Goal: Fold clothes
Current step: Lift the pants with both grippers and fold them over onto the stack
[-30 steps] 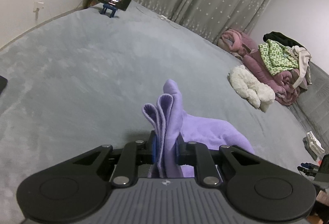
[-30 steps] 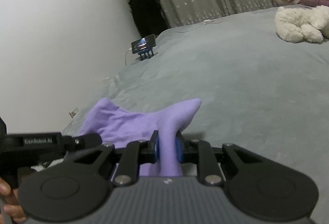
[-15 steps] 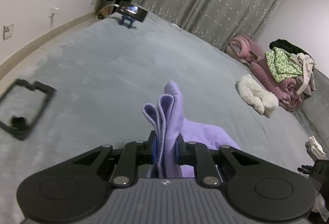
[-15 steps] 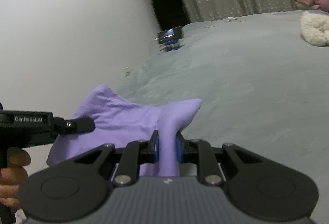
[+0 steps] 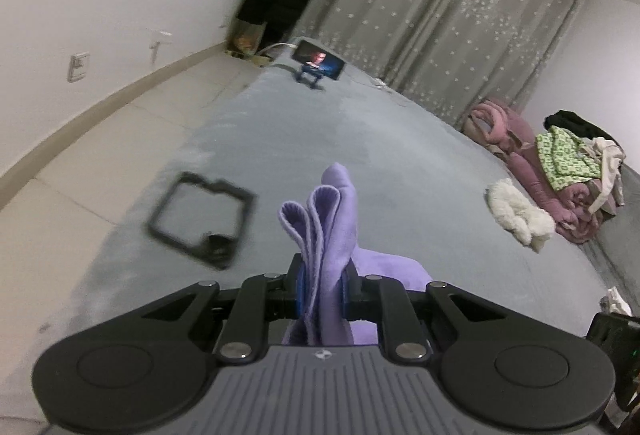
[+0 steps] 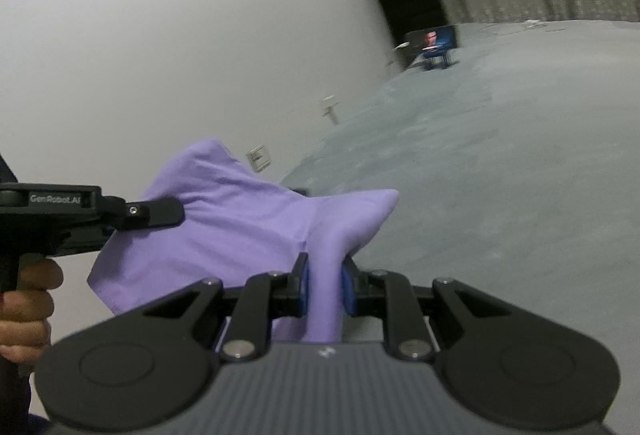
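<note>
Both grippers are clamped on the same purple garment, one at each end, so it hangs stretched between them just above the near edge of the grey bed. The left gripper has its blue pads pinched narrow on a bunched, folded edge that sticks up past the fingertips in a few layers. The right gripper is squeezed the same way on another pinch of the purple cloth, with a corner flopping over to the right.

In the right wrist view a hand holds the other gripper's handle, left of the garment. A black square frame lies on the bed, left of the garment; it's blurry, so I can't really say what it is. Farther up the bed there's a phone on a small stand, and off to the right of the garment a fluffy white thing next to a pile of pink bedding and clothes.
</note>
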A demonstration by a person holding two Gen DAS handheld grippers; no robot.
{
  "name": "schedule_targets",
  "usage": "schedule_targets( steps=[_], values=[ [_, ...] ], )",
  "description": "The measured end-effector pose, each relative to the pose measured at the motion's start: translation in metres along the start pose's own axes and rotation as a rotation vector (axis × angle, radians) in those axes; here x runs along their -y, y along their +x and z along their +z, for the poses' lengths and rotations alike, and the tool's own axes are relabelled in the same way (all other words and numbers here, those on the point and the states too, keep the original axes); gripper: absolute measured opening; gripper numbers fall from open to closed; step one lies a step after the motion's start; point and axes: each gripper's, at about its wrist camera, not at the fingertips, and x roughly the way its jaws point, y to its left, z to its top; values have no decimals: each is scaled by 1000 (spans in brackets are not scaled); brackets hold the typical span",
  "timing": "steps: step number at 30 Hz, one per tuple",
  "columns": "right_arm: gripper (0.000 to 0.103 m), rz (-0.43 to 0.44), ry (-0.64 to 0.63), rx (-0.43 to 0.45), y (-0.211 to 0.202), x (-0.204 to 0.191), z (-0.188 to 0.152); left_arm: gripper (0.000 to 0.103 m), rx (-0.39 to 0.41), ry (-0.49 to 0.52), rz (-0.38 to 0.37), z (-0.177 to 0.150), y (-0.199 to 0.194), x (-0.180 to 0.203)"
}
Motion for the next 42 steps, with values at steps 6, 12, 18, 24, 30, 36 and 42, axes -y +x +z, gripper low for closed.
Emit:
schedule_targets(
  steps=[6, 12, 18, 24, 30, 36, 42],
  values=[
    [16, 35, -12, -45, 5, -28, -19, 15, -42, -40, 29, -8, -18, -37],
    [16, 54, 14, -42, 4, -42, -35, 15, -58, -54, 32, -17, -28, -58],
    [16, 53, 30, -55, 13, -47, -47, 15, -94, -62, 50, -25, -24, -72],
    [16, 79, 84, -68, 18, -37, -50, 15, -119, -77, 50, -28, -20, -84],
    [16, 118, 125, -72, 16, -37, -54, 15, -112, -94, 46, -28, -25, -95],
    [16, 91, 72, -67, 18, -41, -62, 15, -123, -77, 74, -30, -15, -99],
    [24, 67, 16, -73, 24, -44, -67, 24, -133, -47, 105, -35, -11, -102]
  ],
)
